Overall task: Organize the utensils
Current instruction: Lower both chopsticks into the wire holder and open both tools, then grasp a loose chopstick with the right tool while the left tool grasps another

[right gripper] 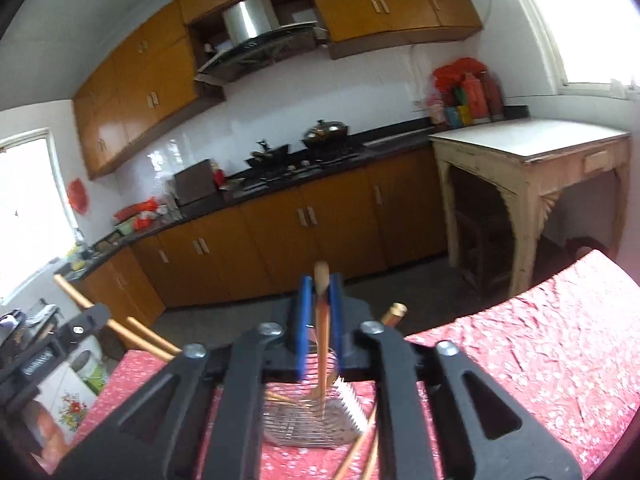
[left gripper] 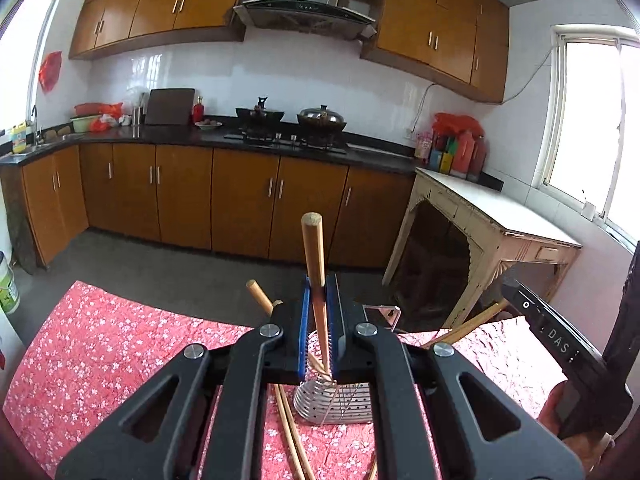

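My left gripper (left gripper: 318, 292) is shut on a round wooden handle (left gripper: 313, 248) that stands nearly upright between its blue pads. The handle runs down to a perforated metal holder (left gripper: 332, 404) on the red floral tablecloth (left gripper: 100, 352). Two more wooden handles (left gripper: 260, 298) lean out to the left. In the blurred right wrist view, my right gripper (right gripper: 320, 292) has another wooden handle (right gripper: 321, 276) between its blue pads, with a slim gap beside it, above a wire holder (right gripper: 304, 424). The right gripper's black body (left gripper: 560, 344) shows at the left view's right edge.
Thin sticks (left gripper: 292, 444) lie on the cloth under the left gripper. A worn cream side table (left gripper: 492, 216) stands to the right, past the table's edge. Brown kitchen cabinets (left gripper: 240, 200) and a stove with pots (left gripper: 320, 120) line the far wall across a grey floor.
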`<act>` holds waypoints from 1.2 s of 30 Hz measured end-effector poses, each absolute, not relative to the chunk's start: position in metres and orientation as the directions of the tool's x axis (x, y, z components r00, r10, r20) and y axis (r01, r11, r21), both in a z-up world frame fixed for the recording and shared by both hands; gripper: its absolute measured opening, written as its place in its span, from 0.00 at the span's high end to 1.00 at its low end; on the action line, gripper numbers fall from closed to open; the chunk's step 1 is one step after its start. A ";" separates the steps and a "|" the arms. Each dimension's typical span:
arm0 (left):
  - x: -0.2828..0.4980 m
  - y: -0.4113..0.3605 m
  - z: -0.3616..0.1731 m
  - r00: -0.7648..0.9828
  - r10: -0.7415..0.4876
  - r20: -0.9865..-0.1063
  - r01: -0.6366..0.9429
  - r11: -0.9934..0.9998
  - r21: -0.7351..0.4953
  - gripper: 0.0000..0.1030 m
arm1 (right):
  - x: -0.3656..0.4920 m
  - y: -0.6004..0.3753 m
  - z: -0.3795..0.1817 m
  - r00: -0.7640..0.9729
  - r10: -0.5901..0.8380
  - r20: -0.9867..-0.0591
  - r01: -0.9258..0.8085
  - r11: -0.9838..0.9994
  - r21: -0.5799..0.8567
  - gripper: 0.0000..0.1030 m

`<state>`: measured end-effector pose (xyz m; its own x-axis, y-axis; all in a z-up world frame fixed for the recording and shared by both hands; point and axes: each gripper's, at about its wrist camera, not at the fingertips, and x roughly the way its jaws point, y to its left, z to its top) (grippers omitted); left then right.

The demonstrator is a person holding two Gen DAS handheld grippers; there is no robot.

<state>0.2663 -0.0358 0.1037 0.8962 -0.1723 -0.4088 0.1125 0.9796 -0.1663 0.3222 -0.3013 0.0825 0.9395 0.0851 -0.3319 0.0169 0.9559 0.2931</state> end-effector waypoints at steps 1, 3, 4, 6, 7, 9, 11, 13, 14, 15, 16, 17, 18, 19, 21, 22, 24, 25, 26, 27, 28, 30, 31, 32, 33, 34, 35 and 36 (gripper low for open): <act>0.265 -0.035 0.104 0.896 -0.167 -0.411 0.108 0.981 -0.163 0.92 | 0.320 -0.304 0.081 0.942 0.070 -0.329 0.030 0.957 0.290 0.64; 0.264 -0.034 0.105 0.896 -0.163 -0.413 0.103 0.981 -0.163 0.91 | 0.314 -0.309 0.080 0.945 0.051 -0.324 0.045 0.959 0.281 0.64; 0.263 -0.033 0.105 0.896 -0.161 -0.414 0.101 0.981 -0.164 0.91 | 0.310 -0.311 0.080 0.946 0.040 -0.321 0.054 0.959 0.280 0.64; 0.257 -0.029 0.107 0.897 -0.159 -0.412 0.096 0.981 -0.169 0.90 | 0.300 -0.317 0.080 0.949 0.021 -0.315 0.069 0.959 0.274 0.64; 0.253 -0.027 0.108 0.899 -0.155 -0.410 0.092 0.981 -0.171 0.89 | 0.293 -0.320 0.079 0.951 0.011 -0.311 0.078 0.959 0.273 0.64; 0.243 -0.021 0.111 0.904 -0.149 -0.400 0.084 0.981 -0.175 0.84 | 0.280 -0.325 0.077 0.950 -0.007 -0.312 0.096 0.958 0.271 0.64; 0.231 -0.015 0.113 0.910 -0.142 -0.389 0.078 0.981 -0.176 0.80 | 0.267 -0.332 0.072 0.946 -0.022 -0.324 0.115 0.955 0.272 0.64; 0.222 -0.011 0.114 0.913 -0.138 -0.383 0.074 0.982 -0.175 0.78 | 0.255 -0.336 0.061 0.937 -0.023 -0.349 0.128 0.951 0.281 0.64; 0.215 -0.008 0.113 0.915 -0.135 -0.380 0.073 0.982 -0.173 0.78 | 0.252 -0.337 0.057 0.932 -0.023 -0.362 0.133 0.950 0.281 0.64; 0.210 -0.004 0.112 0.917 -0.128 -0.378 0.069 0.983 -0.167 0.77 | 0.246 -0.338 0.048 0.923 -0.026 -0.383 0.143 0.950 0.279 0.64; 0.202 0.000 0.108 0.918 -0.119 -0.378 0.060 0.985 -0.163 0.76 | 0.243 -0.339 0.041 0.917 -0.027 -0.399 0.148 0.949 0.278 0.64; 0.197 0.003 0.105 0.918 -0.116 -0.380 0.058 0.985 -0.161 0.74 | 0.239 -0.339 0.033 0.908 -0.026 -0.418 0.154 0.949 0.276 0.64; 0.193 0.004 0.102 0.917 -0.110 -0.384 0.053 0.986 -0.156 0.72 | 0.237 -0.339 0.021 0.895 -0.025 -0.446 0.162 0.949 0.272 0.64; 0.187 0.007 0.095 0.914 -0.097 -0.393 0.043 0.988 -0.146 0.70 | 0.235 -0.338 0.013 0.885 -0.022 -0.465 0.166 0.948 0.271 0.64; 0.182 0.012 0.084 0.909 -0.081 -0.408 0.029 0.991 -0.134 0.69 | 0.231 -0.336 -0.007 0.861 -0.011 -0.509 0.172 0.947 0.270 0.64; 0.179 0.015 0.073 0.902 -0.071 -0.425 0.018 0.992 -0.126 0.68 | 0.232 -0.335 -0.019 0.845 -0.004 -0.534 0.175 0.947 0.270 0.64; 0.178 0.018 0.053 0.889 -0.053 -0.455 0.002 0.994 -0.112 0.66 | 0.233 -0.329 -0.041 0.812 0.020 -0.584 0.173 0.946 0.273 0.64; 0.179 0.020 0.042 0.879 -0.043 -0.475 -0.007 0.995 -0.103 0.65 | 0.232 -0.327 -0.049 0.798 0.030 -0.602 0.170 0.947 0.272 0.64; 0.181 0.021 0.033 0.871 -0.036 -0.490 -0.015 0.995 -0.098 0.64 | 0.232 -0.321 -0.057 0.784 0.038 -0.619 0.166 0.949 0.269 0.64; 0.184 0.022 0.020 0.858 -0.026 -0.512 -0.024 0.996 -0.090 0.64 | 0.233 -0.317 -0.065 0.771 0.048 -0.635 0.159 0.951 0.264 0.64; 0.185 0.021 0.011 0.849 -0.019 -0.527 -0.030 0.996 -0.084 0.63 | 0.235 -0.310 -0.072 0.755 0.063 -0.653 0.146 0.954 0.261 0.64; 0.190 0.021 -0.013 0.822 -0.011 -0.569 -0.037 0.997 -0.073 0.59 | 0.239 -0.298 -0.085 0.723 0.107 -0.682 0.113 0.956 0.269 0.65; 0.194 0.020 -0.026 0.806 -0.017 -0.592 -0.032 0.997 -0.073 0.57 | 0.240 -0.292 -0.091 0.710 0.125 -0.693 0.098 0.957 0.273 0.65; 0.196 0.020 -0.036 0.793 -0.023 -0.609 -0.029 0.997 -0.074 0.54 | 0.241 -0.287 -0.096 0.700 0.136 -0.701 0.087 0.958 0.272 0.66; 0.198 0.019 -0.041 0.784 -0.027 -0.620 -0.027 0.997 -0.077 0.54 | 0.244 -0.280 -0.101 0.688 0.144 -0.711 0.072 0.962 0.265 0.66; 0.200 0.018 -0.050 0.769 -0.038 -0.638 -0.020 0.996 -0.084 0.54 | 0.248 -0.273 -0.102 0.681 0.145 -0.718 0.064 0.965 0.256 0.66; 0.202 0.016 -0.054 0.759 -0.049 -0.649 -0.013 0.996 -0.090 0.53 | 0.251 -0.268 -0.105 0.674 0.144 -0.724 0.056 0.968 0.244 0.66; 0.202 0.014 -0.056 0.754 -0.054 -0.655 -0.008 0.996 -0.092 0.53 | 0.255 -0.262 -0.109 0.666 0.142 -0.733 0.048 0.972 0.232 0.66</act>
